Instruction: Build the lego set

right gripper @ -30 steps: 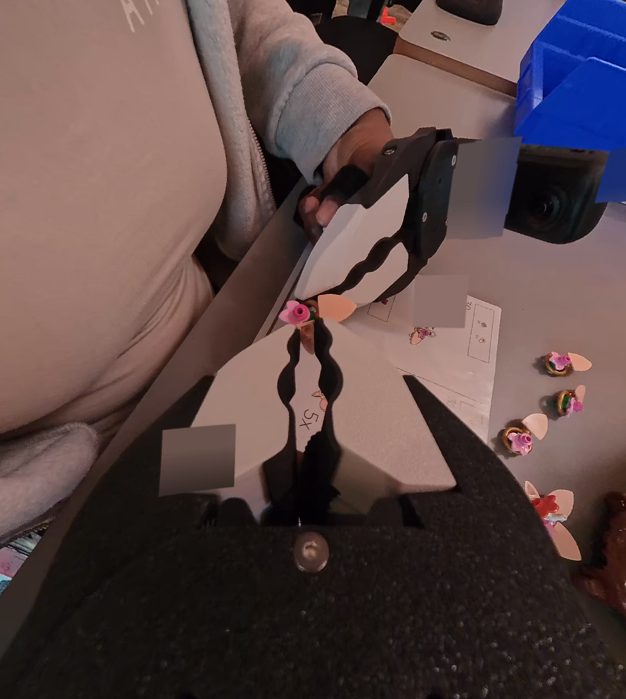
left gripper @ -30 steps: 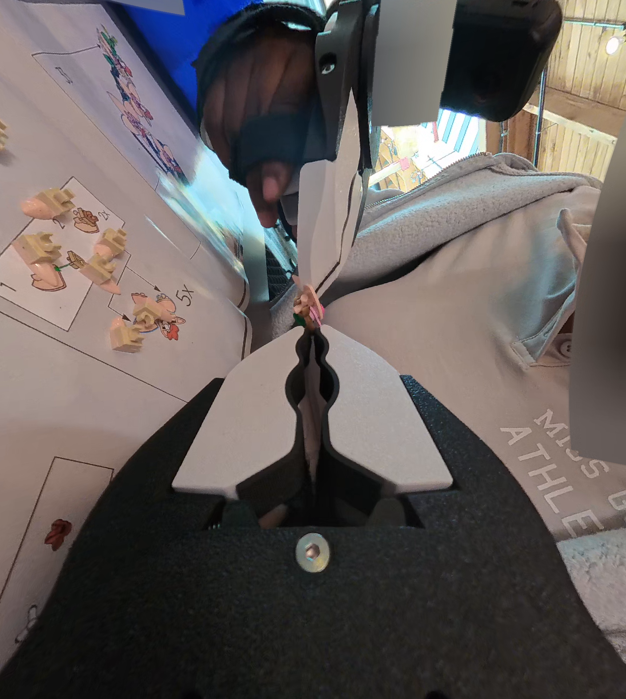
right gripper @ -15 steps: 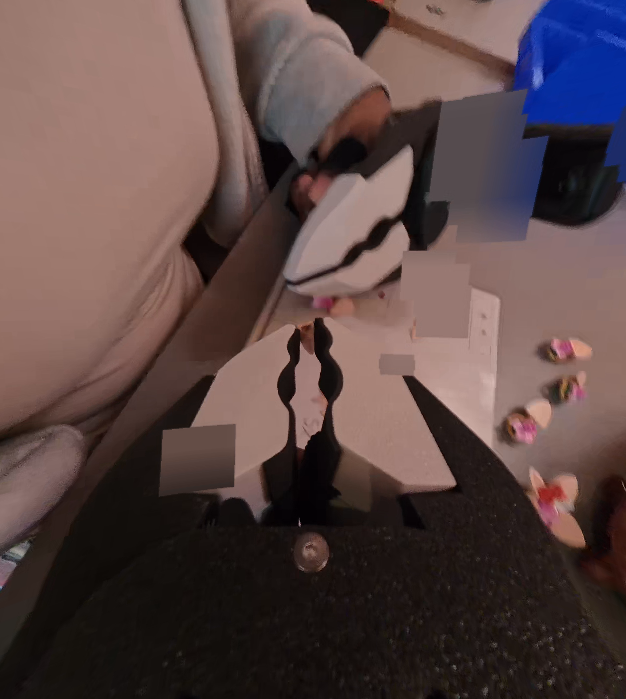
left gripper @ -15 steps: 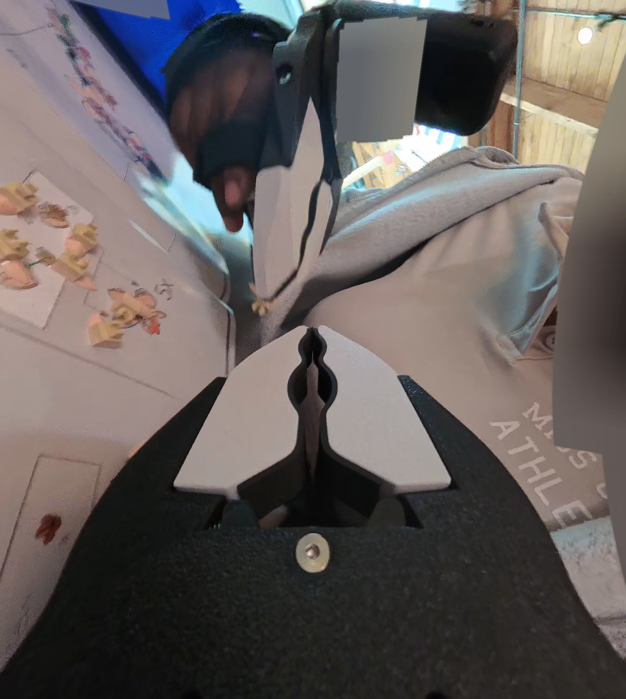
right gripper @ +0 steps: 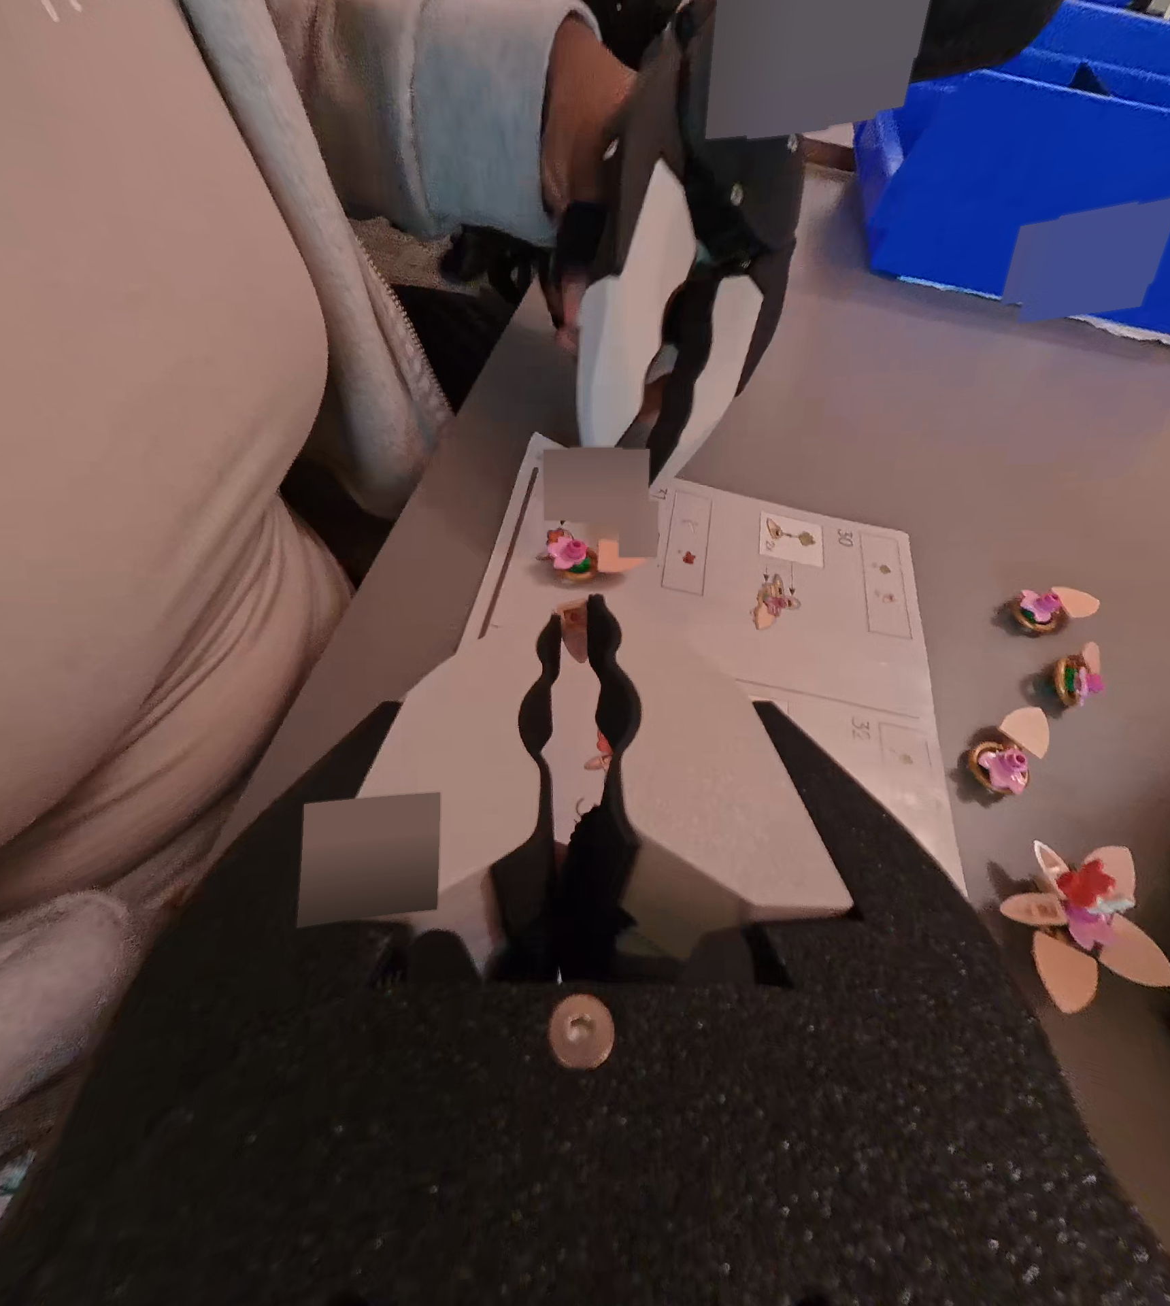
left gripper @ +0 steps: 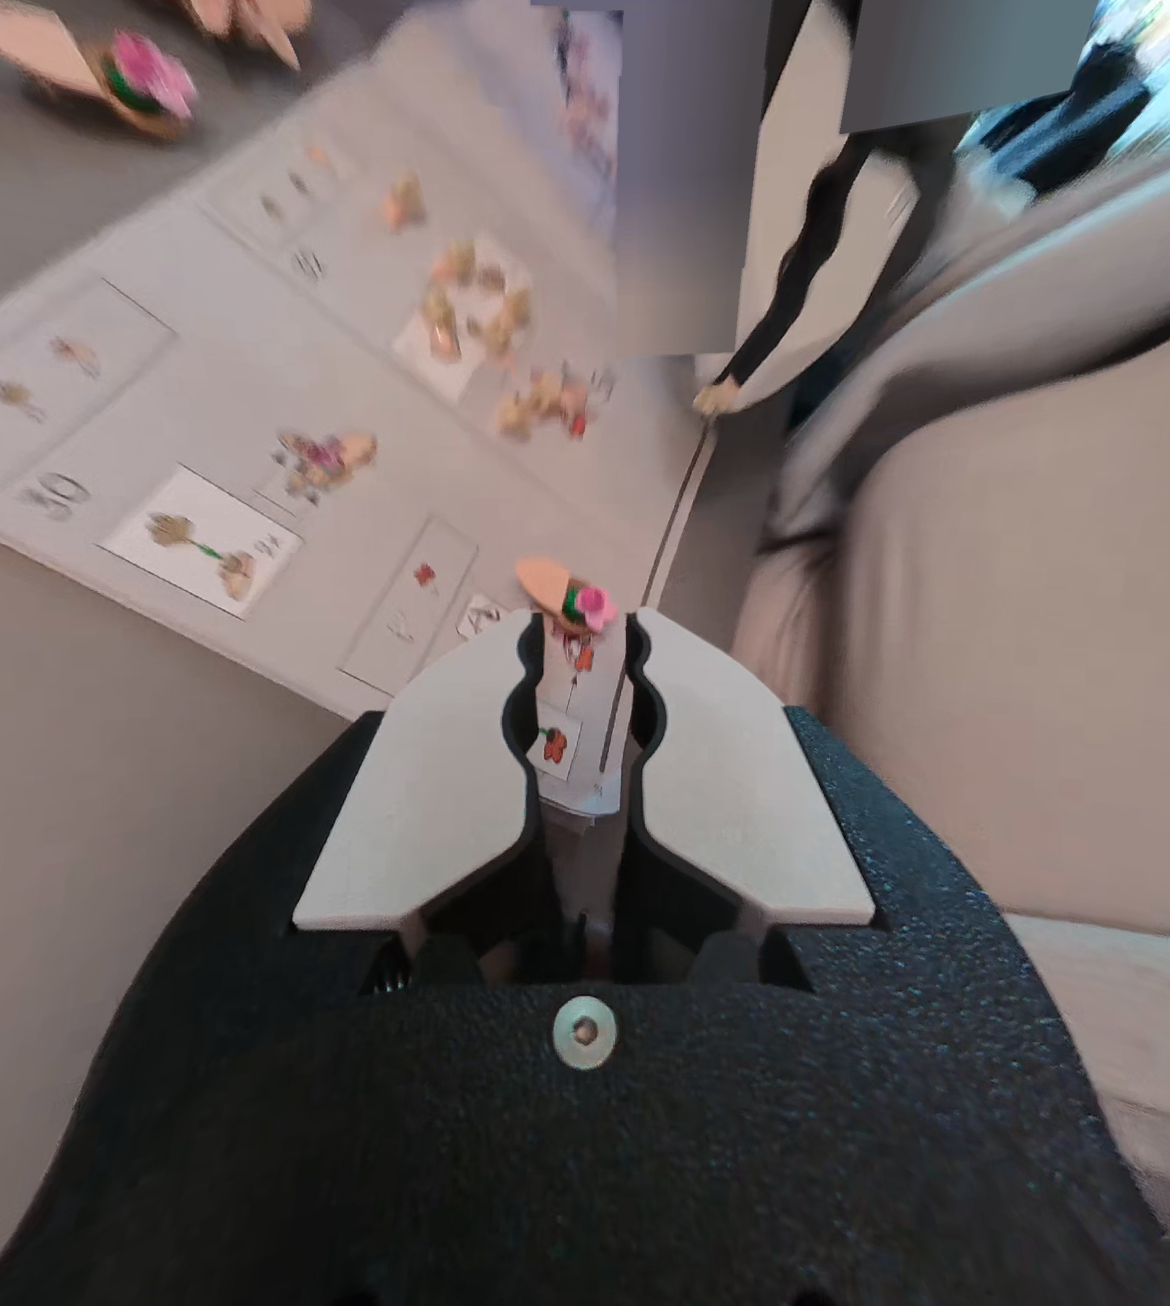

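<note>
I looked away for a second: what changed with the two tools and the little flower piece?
The left tool opened, leaving the pink flower piece lying on the instruction sheet. The right tool stays shut on a small tan piece. Three flower pieces beside the sheet stayed put.

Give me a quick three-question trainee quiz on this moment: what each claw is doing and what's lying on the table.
1. True or false: the left claw is clamped on the pink flower piece.
2. What sits between the right claw's fingertips? A) a peach petal piece B) a red flower C) nothing
3. Fill in: on the bare table right of the instruction sheet, ___ single-petal flower pieces lie in a row.

Key: 1. False: its jaws stand apart, and the flower lies on the sheet. 2. A. 3. Three.
</note>
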Demonstrator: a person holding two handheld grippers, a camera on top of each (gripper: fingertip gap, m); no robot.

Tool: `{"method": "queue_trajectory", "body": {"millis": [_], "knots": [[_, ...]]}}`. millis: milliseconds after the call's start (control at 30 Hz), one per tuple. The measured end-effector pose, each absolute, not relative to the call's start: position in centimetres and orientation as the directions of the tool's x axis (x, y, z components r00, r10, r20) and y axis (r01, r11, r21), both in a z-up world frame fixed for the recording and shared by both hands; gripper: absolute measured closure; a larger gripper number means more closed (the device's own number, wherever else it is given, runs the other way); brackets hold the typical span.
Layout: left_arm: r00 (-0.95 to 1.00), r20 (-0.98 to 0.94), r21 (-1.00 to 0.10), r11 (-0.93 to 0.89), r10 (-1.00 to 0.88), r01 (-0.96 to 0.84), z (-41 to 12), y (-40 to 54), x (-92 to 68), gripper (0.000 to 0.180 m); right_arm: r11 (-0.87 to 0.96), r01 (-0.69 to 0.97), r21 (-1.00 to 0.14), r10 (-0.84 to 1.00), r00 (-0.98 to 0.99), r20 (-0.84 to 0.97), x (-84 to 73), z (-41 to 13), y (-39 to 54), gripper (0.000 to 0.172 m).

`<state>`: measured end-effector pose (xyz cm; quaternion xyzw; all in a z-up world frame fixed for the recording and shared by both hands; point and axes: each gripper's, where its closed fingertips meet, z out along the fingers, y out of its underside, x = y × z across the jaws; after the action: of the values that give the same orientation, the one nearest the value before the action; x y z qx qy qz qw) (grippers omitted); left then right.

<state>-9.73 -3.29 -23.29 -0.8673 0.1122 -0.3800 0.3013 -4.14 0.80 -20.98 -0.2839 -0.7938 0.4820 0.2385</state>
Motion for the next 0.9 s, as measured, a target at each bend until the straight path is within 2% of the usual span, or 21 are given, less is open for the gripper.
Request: {"method": "queue_trajectory", "body": {"millis": [133,267,400,900], "knots": [[0.748,0.442,-0.654,-0.748,-0.495,-0.109,-24.7,-3.8,-8.4,0.157,0.382,0.229,-0.895,0.668,-0.738,0.096,-5.0,-21.2,-0.7,0.166],[0.786,0.205,-0.732,-0.625,-0.583,-0.273,-25.2,-3.6,-8.5,0.174,0.407,0.329,-0.852,0.671,-0.741,0.034,-6.2,-23.1,-1.6,0.166],[0.759,0.040,-0.754,-0.518,-0.650,-0.404,-25.4,-4.0,-8.9,0.176,0.399,0.401,-0.825,0.682,-0.731,-0.026,-6.9,-24.3,-2.2,0.166],[0.719,0.096,-0.766,-0.513,-0.688,-0.388,-25.6,-3.7,-8.3,0.178,0.366,0.505,-0.781,0.725,-0.681,-0.100,-7.7,-25.4,-2.2,0.166]]}}
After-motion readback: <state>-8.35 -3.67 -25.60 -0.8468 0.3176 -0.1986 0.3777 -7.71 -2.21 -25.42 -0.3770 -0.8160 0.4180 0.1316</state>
